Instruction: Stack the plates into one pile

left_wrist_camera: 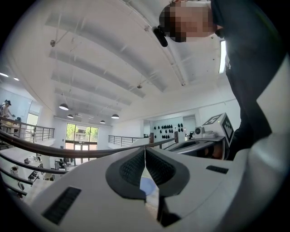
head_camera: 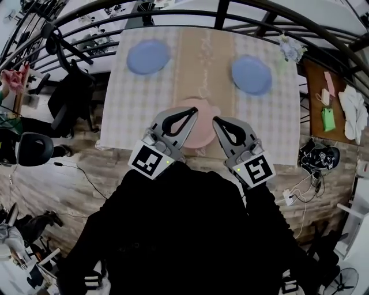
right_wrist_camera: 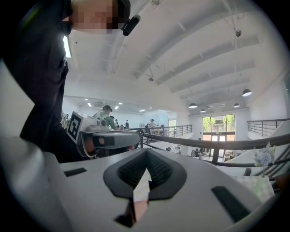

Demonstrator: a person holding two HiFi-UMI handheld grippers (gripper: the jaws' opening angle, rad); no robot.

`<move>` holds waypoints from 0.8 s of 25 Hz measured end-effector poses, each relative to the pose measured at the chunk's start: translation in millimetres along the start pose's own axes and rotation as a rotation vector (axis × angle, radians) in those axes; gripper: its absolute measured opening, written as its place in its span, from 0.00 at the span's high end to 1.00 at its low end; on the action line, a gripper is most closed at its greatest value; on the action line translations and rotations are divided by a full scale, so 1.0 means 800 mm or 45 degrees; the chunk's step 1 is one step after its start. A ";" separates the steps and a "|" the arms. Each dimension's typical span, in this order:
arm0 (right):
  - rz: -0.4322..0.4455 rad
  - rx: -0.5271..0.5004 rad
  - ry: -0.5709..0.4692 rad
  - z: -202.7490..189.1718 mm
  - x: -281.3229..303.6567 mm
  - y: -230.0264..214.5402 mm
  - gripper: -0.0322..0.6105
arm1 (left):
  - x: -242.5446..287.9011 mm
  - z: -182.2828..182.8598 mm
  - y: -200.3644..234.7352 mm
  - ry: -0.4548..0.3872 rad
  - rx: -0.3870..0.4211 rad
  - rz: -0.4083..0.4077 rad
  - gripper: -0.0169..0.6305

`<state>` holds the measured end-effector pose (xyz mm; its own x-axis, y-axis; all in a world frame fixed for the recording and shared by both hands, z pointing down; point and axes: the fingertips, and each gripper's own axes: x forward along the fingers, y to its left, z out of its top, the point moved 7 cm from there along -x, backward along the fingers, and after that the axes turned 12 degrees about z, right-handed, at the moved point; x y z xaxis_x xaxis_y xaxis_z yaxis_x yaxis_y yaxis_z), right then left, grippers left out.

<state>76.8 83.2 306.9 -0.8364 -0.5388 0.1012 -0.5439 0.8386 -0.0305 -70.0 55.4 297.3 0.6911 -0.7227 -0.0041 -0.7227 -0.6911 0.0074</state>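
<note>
Two blue plates lie on the checked table [head_camera: 130, 109]: one blue plate [head_camera: 148, 56] at the far left, the other blue plate [head_camera: 251, 75] at the far right. A pink plate [head_camera: 199, 135] sits by the near edge, partly hidden under both grippers. My left gripper [head_camera: 194, 110] and right gripper [head_camera: 216, 120] hover side by side over the pink plate, each shut with nothing held. In the left gripper view the left gripper [left_wrist_camera: 145, 150] points level, and a bit of blue plate [left_wrist_camera: 147, 186] shows below its pads. The right gripper [right_wrist_camera: 146, 152] has the pink plate [right_wrist_camera: 140, 209] showing below it.
A beige runner [head_camera: 204, 52] crosses the table's middle. Flowers [head_camera: 291, 48] stand at the far right corner. A dark railing [head_camera: 173, 12] curves behind the table. A black chair [head_camera: 72, 95] is at the left, and a wooden side table [head_camera: 317, 80] with small items at the right.
</note>
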 end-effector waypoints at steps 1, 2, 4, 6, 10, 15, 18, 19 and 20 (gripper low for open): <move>-0.012 0.004 0.009 0.002 0.010 -0.008 0.94 | 0.006 0.003 0.012 0.002 -0.001 -0.009 0.94; -0.025 0.010 0.017 0.003 0.020 -0.015 0.94 | 0.011 0.004 0.023 0.004 -0.001 -0.017 0.94; -0.046 0.024 0.027 0.004 0.040 -0.026 0.94 | 0.018 0.002 0.047 0.015 -0.004 -0.032 0.94; -0.059 0.028 0.034 0.002 0.061 -0.036 0.94 | 0.022 -0.003 0.070 0.029 -0.005 -0.047 0.94; -0.100 0.040 0.064 -0.002 0.100 -0.055 0.94 | 0.028 -0.013 0.118 0.058 -0.035 -0.069 0.94; -0.167 0.080 0.155 -0.021 0.125 -0.074 0.94 | 0.039 -0.028 0.157 0.087 -0.054 -0.109 0.94; -0.217 0.099 0.203 -0.032 0.128 -0.084 0.93 | 0.044 -0.035 0.169 0.096 -0.068 -0.139 0.94; -0.226 0.110 0.206 -0.037 0.126 -0.086 0.93 | 0.045 -0.037 0.173 0.099 -0.072 -0.139 0.94; -0.233 0.120 0.211 -0.042 0.124 -0.088 0.93 | 0.046 -0.041 0.176 0.104 -0.076 -0.134 0.94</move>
<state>34.4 -26.8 352.8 -0.7050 -0.6539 0.2746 -0.6956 0.7129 -0.0885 -146.3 -68.6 330.8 0.7631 -0.6421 0.0736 -0.6462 -0.7599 0.0709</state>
